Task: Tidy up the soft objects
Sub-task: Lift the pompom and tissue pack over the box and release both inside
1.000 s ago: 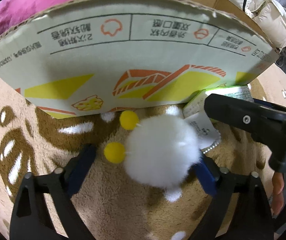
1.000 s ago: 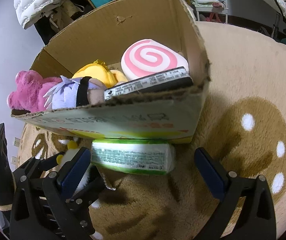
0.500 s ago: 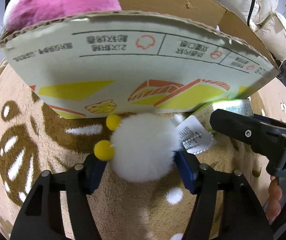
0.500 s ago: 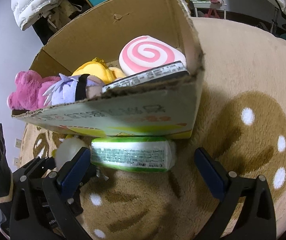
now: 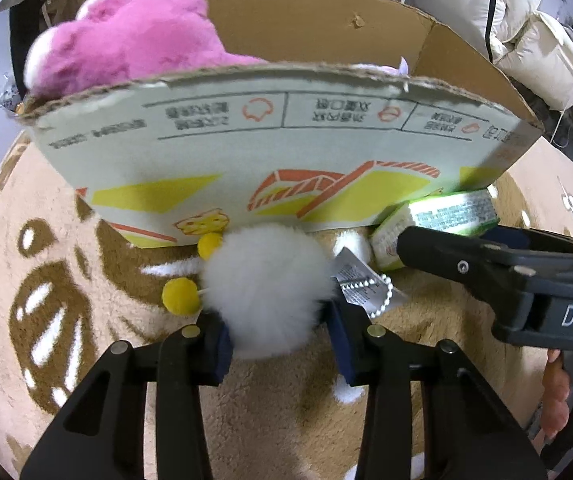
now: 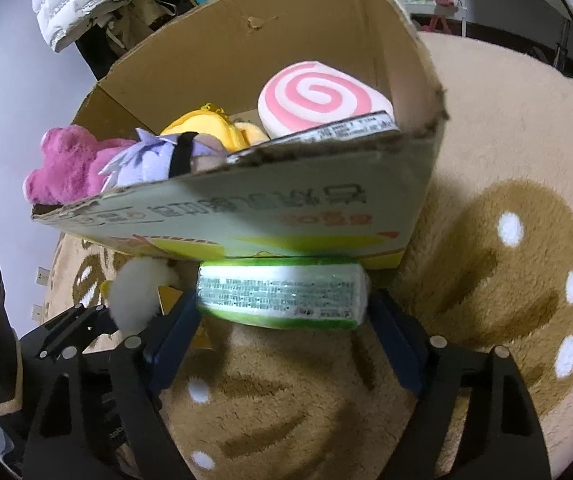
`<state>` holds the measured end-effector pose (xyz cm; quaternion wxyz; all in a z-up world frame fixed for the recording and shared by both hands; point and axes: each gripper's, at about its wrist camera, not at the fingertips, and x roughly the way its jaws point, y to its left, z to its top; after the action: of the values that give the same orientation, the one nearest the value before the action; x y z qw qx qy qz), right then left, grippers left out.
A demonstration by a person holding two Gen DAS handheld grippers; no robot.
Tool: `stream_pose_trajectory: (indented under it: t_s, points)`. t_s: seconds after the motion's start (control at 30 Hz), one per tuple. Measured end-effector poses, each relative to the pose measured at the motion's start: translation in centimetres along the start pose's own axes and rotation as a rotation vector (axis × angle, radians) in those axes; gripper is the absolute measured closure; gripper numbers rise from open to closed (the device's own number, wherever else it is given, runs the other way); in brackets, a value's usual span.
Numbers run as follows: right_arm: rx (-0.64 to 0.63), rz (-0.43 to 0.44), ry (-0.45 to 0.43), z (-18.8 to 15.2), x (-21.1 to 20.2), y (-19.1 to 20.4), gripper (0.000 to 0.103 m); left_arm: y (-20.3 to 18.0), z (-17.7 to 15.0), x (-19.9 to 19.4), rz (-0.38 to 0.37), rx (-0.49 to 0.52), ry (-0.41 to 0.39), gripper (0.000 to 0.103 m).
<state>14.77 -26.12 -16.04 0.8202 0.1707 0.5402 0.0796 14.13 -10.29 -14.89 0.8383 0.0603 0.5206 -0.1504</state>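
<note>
Left gripper (image 5: 276,334) pinches the white fluffy ball (image 5: 264,288) low in the frame, by the cardboard box (image 5: 286,152); its slippery fur could slide out when lifted.

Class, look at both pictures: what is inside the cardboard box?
Inside the box: a pink plush, a purple plush, a yellow plush, a swirl cushion and a pack. Anything beneath them is covered.

left tool (image 5: 278,344) clamped on white fluffy toy (image 5: 266,284) before cardboard box (image 5: 286,152), its tag (image 5: 356,280) perhaps paper
</note>
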Motion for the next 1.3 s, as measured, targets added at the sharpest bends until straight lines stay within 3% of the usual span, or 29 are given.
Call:
stream_pose_trajectory:
  t_s: [0.4,0.67,0.93,1.3]
  points:
    - [-0.012,0.025,-0.097,-1.4,-3.7,0.5,0.015,1.7,-1.2,-4.9,0.026,-0.038,-0.111,0.064]
    - [-0.02,0.073,-0.249,-2.6,-9.1,0.6,0.015,0.6,-1.8,-10.1,0.058,-0.011,-0.269,0.064]
    - [-0.066,0.099,-0.427,-2.4,-13.8,1.5,0.015,-1.0,-0.8,-14.7,0.066,0.06,-0.434,0.064]
    - [-0.124,0.106,-0.472,-1.1,-14.4,2.5,0.015,-0.5,3.5,-16.6,0.059,0.042,-0.521,0.064]
